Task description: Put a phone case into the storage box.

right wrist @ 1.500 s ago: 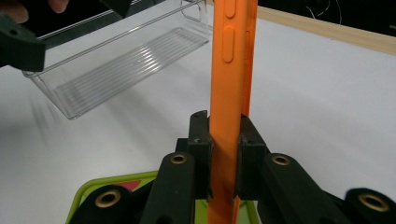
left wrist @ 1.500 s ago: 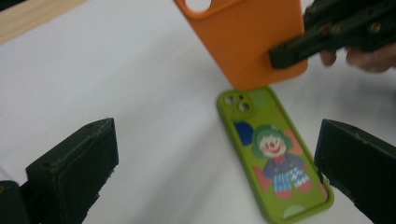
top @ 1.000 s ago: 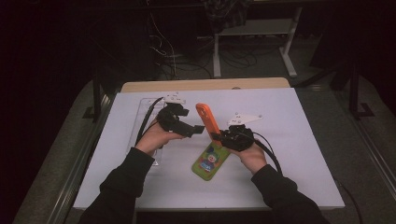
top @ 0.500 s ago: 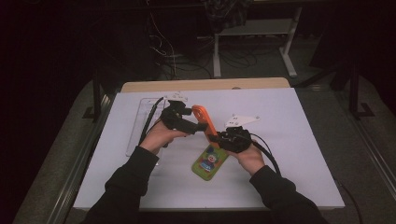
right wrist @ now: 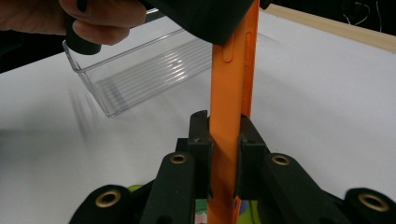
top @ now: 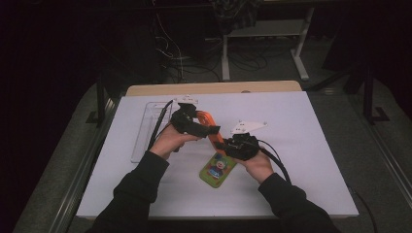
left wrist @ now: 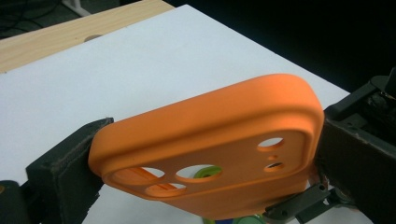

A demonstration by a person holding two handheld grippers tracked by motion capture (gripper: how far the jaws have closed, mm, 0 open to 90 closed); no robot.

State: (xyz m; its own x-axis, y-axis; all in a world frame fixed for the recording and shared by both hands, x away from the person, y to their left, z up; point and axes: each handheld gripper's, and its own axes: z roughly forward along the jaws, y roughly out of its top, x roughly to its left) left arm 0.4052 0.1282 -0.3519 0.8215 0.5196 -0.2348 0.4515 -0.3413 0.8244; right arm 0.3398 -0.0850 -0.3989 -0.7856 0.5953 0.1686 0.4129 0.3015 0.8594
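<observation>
The left gripper has drawn in toward the orange phone case. A second ago its jaws stood apart from the case, on the side nearer the clear tray; now they straddle the case's upper end, one jaw at each long edge. That upper end of the case, once showing bare beyond the left gripper, now lies mostly hidden behind it in the high view.

No words, brands or numbers can be read here. The green phone case on the table carries a cartoon clown picture, but any letters on it are too small to make out.
</observation>
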